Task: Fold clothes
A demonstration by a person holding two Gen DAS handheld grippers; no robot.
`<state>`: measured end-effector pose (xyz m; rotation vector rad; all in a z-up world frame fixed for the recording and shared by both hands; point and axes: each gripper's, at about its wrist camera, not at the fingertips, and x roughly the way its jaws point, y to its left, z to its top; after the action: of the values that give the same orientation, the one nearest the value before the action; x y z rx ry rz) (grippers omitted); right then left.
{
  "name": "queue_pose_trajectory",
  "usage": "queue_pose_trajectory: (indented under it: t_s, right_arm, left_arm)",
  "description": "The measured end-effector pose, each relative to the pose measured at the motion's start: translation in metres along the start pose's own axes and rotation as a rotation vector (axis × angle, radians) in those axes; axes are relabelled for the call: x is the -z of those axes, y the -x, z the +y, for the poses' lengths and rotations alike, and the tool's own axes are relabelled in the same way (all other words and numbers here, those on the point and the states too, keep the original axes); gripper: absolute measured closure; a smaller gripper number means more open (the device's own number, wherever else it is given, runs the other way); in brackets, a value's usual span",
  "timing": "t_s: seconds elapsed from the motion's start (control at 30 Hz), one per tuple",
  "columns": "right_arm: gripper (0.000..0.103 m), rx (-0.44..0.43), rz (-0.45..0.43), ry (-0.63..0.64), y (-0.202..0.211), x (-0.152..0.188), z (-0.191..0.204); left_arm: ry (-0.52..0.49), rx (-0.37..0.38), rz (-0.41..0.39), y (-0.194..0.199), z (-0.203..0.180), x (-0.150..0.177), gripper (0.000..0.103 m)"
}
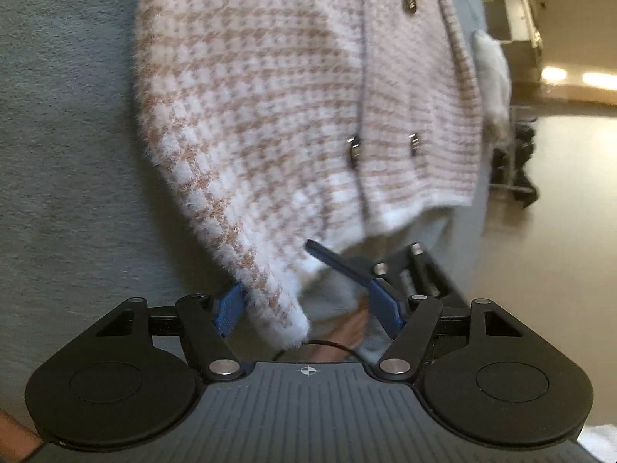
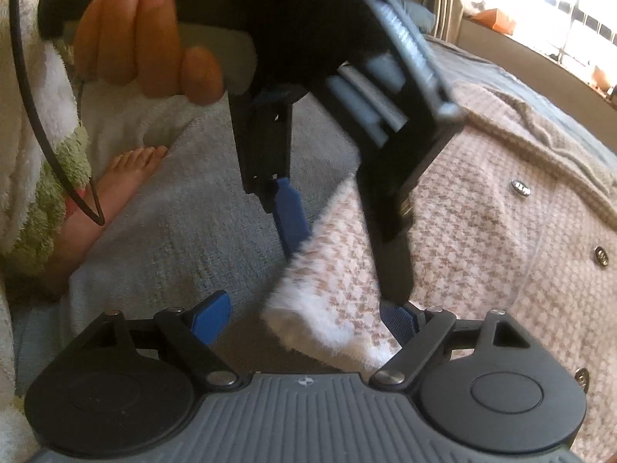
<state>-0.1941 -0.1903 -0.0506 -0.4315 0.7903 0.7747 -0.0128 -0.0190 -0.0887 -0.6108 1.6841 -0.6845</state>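
Leftward first, grey blanket (image 1: 65, 135): lying flat under everything, taking up the left side of the left wrist view.
Cardigan (image 1: 270, 96): fluffy, pink-and-tan houndstooth, lying spread on the blanket, hem reaching toward the blanket's right edge.
Sleeve (image 1: 246, 231): running down from the body of the cardigan toward the camera, white cuff (image 1: 289, 328) ending between the blue pads.
Left tongs (image 1: 308, 306): standing partly apart, straddling the cuff; left pad (image 1: 230, 308) touching the sleeve's edge, right pad well clear of it, so not pinching.
Buttons (image 1: 409, 2): metal, sitting along the cardigan's front, right of the sleeve.
Floor (image 1: 559, 193): pale and shiny, showing beyond the blanket's right edge.
Bare foot (image 2: 127, 177): resting on the blanket at the left of the right wrist view, beside a fluffy robe.
Hand (image 2: 142, 38): wrapping the left tool's grey handle, upper left.
Right tongs (image 2: 306, 320): gaping wide, framing the same cuff from the opposite side, gripping nothing.
Window (image 2: 540, 0): glowing bright at upper right.
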Motion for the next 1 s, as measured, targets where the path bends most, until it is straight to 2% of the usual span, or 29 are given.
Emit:
queue_pose_trajectory:
  t_s: [0.1,0.2,0.27,0.3,0.37,0.4,0.43,0.77,0.87,1.0]
  right_arm:
    - [0.021,0.034,-0.002,0.008,-0.001,-0.001,-0.001]
    - [0.037,0.062,0.008,-0.001,-0.003,-0.001,-0.003]
    - [0.053,0.077,0.022,0.000,-0.005,0.001,-0.003]
    - [0.057,0.084,0.029,0.001,-0.006,0.002,-0.004]
    - [0.079,0.095,0.037,0.002,-0.006,0.003,-0.003]
    - [0.082,0.101,0.037,0.000,-0.005,0.004,-0.004]
    - [0.092,0.107,0.037,-0.003,-0.004,0.005,-0.004]
    - [0.096,0.113,-0.015,-0.032,0.012,-0.004,-0.008]
    - [0.096,0.102,-0.037,-0.056,0.015,-0.007,-0.011]
    - [0.096,0.095,-0.047,-0.069,0.016,-0.009,-0.014]
  left_arm:
    - [0.020,0.024,-0.016,0.003,0.002,-0.002,0.034]
    - [0.027,0.023,-0.021,0.005,0.004,-0.002,0.034]
    - [0.030,0.020,-0.023,0.006,0.006,-0.002,0.034]
    - [0.029,0.019,-0.026,0.007,0.006,-0.003,0.034]
    - [0.025,0.020,-0.037,0.009,0.007,-0.003,0.034]
    - [0.025,0.020,-0.045,0.010,0.007,-0.004,0.034]
    - [0.026,0.018,-0.053,0.010,0.007,-0.004,0.034]
    - [0.030,-0.045,-0.094,0.005,0.014,-0.004,0.034]
    - [0.035,-0.046,-0.104,-0.001,0.015,-0.003,0.041]
    - [0.034,-0.064,-0.104,-0.014,0.014,-0.002,0.057]
